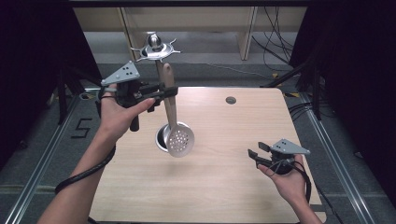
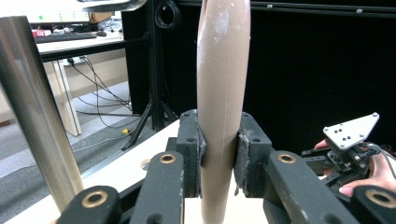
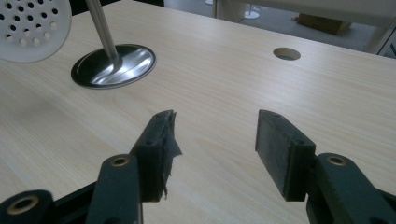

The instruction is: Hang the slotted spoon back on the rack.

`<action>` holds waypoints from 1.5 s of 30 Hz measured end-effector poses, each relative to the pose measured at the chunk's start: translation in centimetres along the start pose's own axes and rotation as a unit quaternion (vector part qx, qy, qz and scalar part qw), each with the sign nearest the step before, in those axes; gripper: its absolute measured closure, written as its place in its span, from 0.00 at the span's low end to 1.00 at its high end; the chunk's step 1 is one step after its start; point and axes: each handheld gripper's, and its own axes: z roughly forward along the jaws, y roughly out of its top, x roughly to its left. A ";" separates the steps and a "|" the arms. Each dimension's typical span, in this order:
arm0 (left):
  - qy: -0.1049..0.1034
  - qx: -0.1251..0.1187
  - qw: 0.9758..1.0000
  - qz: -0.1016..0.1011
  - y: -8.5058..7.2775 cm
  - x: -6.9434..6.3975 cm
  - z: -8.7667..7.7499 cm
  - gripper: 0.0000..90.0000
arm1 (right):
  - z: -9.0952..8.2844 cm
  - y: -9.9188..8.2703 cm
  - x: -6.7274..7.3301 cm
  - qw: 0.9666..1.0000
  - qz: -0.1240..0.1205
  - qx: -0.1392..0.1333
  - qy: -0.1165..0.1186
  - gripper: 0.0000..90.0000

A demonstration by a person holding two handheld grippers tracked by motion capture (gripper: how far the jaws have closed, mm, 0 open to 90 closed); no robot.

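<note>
- The left hand-held gripper (image 1: 169, 90) clamps the beige-handled perforated metal skimmer spoon (image 1: 176, 135) above the desk (image 1: 224, 186), beside a steel hanging stand (image 1: 155, 49).
- The right hand-held gripper (image 1: 256, 151) rests open and empty.
- The smooth handle could slip or swing against the stand.

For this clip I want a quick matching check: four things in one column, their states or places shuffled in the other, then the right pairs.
Things:
1. skimmer spoon
2. left gripper
3. right gripper
4. rack stand

States or places:
A. open, low over the table's near right part
B. upright on a round metal base on the table
C. held in the air by its handle, holed bowl hanging down
D. shut on a handle

Pairs: 1-C, 2-D, 3-A, 4-B
</note>
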 end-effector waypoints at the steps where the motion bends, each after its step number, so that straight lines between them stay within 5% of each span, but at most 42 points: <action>1: -0.001 0.001 1.000 0.000 0.0 0.1 0.0 0.82 | 0.0 0.0 0.0 1.000 0.000 0.000 0.000 0.53; 45: -0.014 0.005 0.999 -0.047 0.0 2.6 0.0 0.82 | 0.1 -0.1 0.1 1.000 0.004 0.014 0.007 0.53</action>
